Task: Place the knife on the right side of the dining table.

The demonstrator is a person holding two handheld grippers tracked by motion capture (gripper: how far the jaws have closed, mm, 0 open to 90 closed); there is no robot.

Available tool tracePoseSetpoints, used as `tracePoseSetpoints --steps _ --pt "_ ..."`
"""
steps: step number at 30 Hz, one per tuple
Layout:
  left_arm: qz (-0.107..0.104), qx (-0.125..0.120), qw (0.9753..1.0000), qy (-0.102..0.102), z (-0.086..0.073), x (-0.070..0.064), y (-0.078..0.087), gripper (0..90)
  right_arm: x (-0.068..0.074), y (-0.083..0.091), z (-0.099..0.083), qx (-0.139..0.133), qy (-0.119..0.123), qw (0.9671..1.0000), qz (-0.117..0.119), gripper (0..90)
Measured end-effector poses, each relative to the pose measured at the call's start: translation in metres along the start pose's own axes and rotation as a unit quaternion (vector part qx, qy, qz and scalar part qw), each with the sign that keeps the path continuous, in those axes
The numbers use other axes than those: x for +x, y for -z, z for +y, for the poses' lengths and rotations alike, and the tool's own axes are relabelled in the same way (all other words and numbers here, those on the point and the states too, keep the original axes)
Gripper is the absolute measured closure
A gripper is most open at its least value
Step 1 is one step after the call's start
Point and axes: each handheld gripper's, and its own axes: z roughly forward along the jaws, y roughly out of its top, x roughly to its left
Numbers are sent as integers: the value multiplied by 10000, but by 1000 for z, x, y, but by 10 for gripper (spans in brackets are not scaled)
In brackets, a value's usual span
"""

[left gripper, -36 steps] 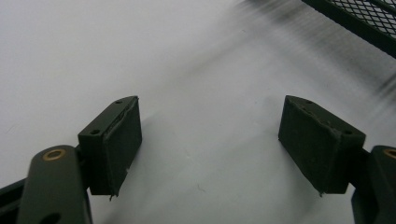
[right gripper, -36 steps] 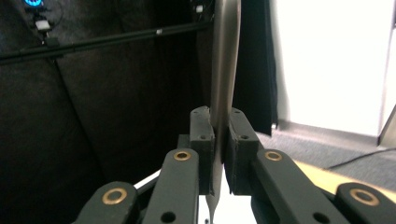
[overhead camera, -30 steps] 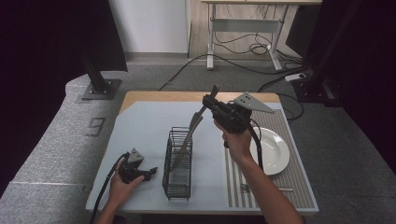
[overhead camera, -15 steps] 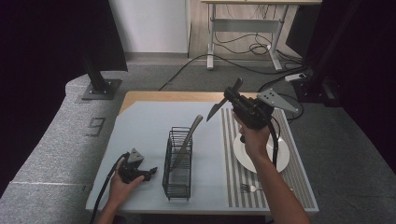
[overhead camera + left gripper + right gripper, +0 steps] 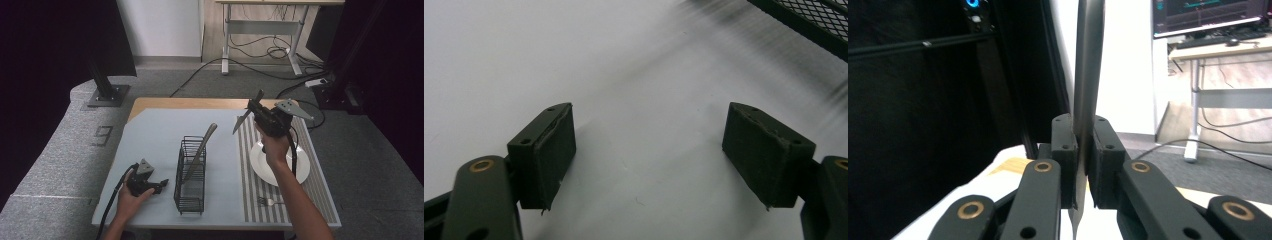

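Observation:
My right gripper (image 5: 256, 111) is raised above the far end of the striped placemat (image 5: 250, 170), shut on a table knife (image 5: 240, 125) whose tip slants down to the left. In the right gripper view the flat blade (image 5: 1087, 75) stands upright, pinched between the jaws of my right gripper (image 5: 1083, 167). A black wire cutlery basket (image 5: 191, 175) stands mid-table with one metal utensil (image 5: 204, 145) leaning out of it. My left gripper (image 5: 159, 184) rests on the table left of the basket, open and empty. The left gripper (image 5: 649, 150) hovers over bare tabletop.
A white plate (image 5: 295, 167) lies on the placemat under the right forearm, with a fork (image 5: 267, 201) near the front edge. A corner of the basket (image 5: 814, 20) is close ahead of the left gripper. Cables and desk legs lie on the floor beyond the table.
My right gripper has carried the knife to the right, away from the basket and over the placemat, then tilted its tip down. The left gripper has stayed put.

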Motion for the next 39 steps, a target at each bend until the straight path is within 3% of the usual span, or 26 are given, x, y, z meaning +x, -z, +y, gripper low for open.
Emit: tracePoseSetpoints --steps 7,21,28,39 --pt "3 -3 10000 -5 0 0 0 208 -12 -8 -9 56 -78 9998 -150 834" --pt "6 -4 10000 -9 0 0 0 209 -36 -37 -27 262 193 9984 -455 834" --pt "5 0 10000 -14 0 0 0 209 -55 -61 -43 409 306 9963 -688 833" --pt "6 1 10000 -16 0 0 0 209 -75 -71 -53 575 304 9933 -953 833"
